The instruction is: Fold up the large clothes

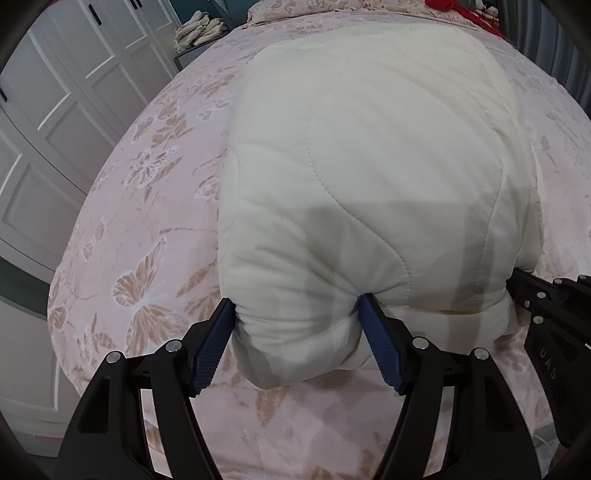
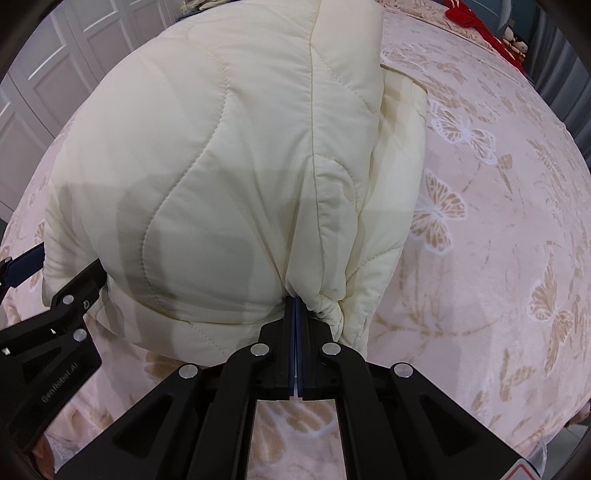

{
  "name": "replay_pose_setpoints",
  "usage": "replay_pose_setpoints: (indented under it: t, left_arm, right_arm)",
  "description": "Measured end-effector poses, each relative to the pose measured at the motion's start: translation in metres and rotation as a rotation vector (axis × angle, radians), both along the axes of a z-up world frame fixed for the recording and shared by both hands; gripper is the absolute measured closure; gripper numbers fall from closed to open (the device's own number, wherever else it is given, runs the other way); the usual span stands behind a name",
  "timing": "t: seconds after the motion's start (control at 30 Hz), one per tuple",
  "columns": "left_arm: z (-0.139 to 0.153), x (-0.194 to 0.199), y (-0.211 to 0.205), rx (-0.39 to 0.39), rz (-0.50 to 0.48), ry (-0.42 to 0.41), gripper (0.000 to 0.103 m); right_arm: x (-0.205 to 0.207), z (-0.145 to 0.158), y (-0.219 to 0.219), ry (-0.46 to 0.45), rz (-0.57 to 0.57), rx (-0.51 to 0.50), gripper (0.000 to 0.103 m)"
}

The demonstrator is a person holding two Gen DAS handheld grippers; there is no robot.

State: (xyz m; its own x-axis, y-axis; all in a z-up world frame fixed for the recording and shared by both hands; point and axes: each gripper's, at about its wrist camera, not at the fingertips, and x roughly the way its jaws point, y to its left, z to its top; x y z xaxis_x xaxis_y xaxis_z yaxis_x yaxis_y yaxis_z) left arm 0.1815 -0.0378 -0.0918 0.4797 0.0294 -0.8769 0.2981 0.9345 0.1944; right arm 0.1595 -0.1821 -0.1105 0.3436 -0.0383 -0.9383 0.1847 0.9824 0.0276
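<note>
Lying on the butterfly-print bedspread (image 1: 147,236), the cream quilted jacket (image 1: 369,155) is serving as the landmark for this report, and in the left wrist view it is stretching away from the camera toward the far pillow end of the bed. The left gripper (image 1: 297,328) is straddling the jacket's near left corner, its blue pads (image 1: 208,350) standing wide either side of a thick roll of padding and pressing into it at both flanks; the jaws are holding that bulk only loosely, not squeezed narrow. At the jacket's near right corner the other tool is showing as a black body pushed against the hem. A white wardrobe (image 1: 55,110) is standing well to the left of the jacket, and a red item (image 1: 454,11) is lying beyond its far end. In the right wrist view, the right gripper (image 2: 296,306) is pinched almost fully closed on a gathered fold of the jacket's near edge, fabric puckering just right of the pads. The left tool is appearing at the jacket's near left corner. Judged from both views, the step in hand is gripping the near hem at two corners ahead of a fold toward the far end. The next move is calling for lifting both corners together, at even height, so the padded layers are not sliding or bunching.
</note>
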Motion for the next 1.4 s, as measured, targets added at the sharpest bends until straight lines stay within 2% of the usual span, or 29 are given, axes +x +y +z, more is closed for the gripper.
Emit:
replay_pose_setpoints:
  t: [0.2,0.37,0.53,0.6,0.73,0.9,1.0,1.13,1.27,1.4]
  left_arm:
    - [0.031,-0.014,0.028,-0.117,0.036,-0.011,0.037]
    - [0.046,-0.022,0.042,-0.122,0.094,-0.072,0.037]
    - [0.047,-0.001,0.053,-0.12,0.152,-0.066,0.037]
    - [0.043,0.005,0.051,-0.108,0.149,-0.055,0.037]
    - [0.036,0.011,0.043,-0.081,0.132,-0.048,0.035]
    - [0.025,0.021,0.035,-0.079,0.126,-0.033,0.032]
    - [0.018,0.022,0.029,-0.059,0.118,-0.033,0.032]
    - [0.026,0.014,0.027,-0.044,0.109,-0.061,0.032]
    - [0.04,-0.004,0.029,-0.034,0.088,-0.096,0.034]
    - [0.052,-0.026,0.031,-0.06,0.089,-0.116,0.031]
  right_arm:
    - [-0.04,0.045,-0.016,-0.102,-0.08,0.116,0.103]
    - [-0.061,0.067,-0.018,-0.159,-0.099,0.076,0.103]
    - [-0.044,0.084,-0.016,-0.202,-0.076,0.071,0.101]
    - [-0.031,0.083,-0.011,-0.191,-0.042,0.051,0.101]
    - [-0.009,0.052,-0.013,-0.115,-0.053,0.017,0.103]
    - [0.003,0.025,-0.027,-0.069,-0.087,0.058,0.103]
    - [0.007,0.016,-0.027,-0.05,-0.081,0.048,0.103]
    - [0.002,0.026,-0.022,-0.06,-0.066,0.013,0.103]
    - [-0.027,0.052,-0.02,-0.123,-0.071,0.013,0.1]
    - [-0.062,0.07,-0.02,-0.163,-0.097,-0.002,0.087]
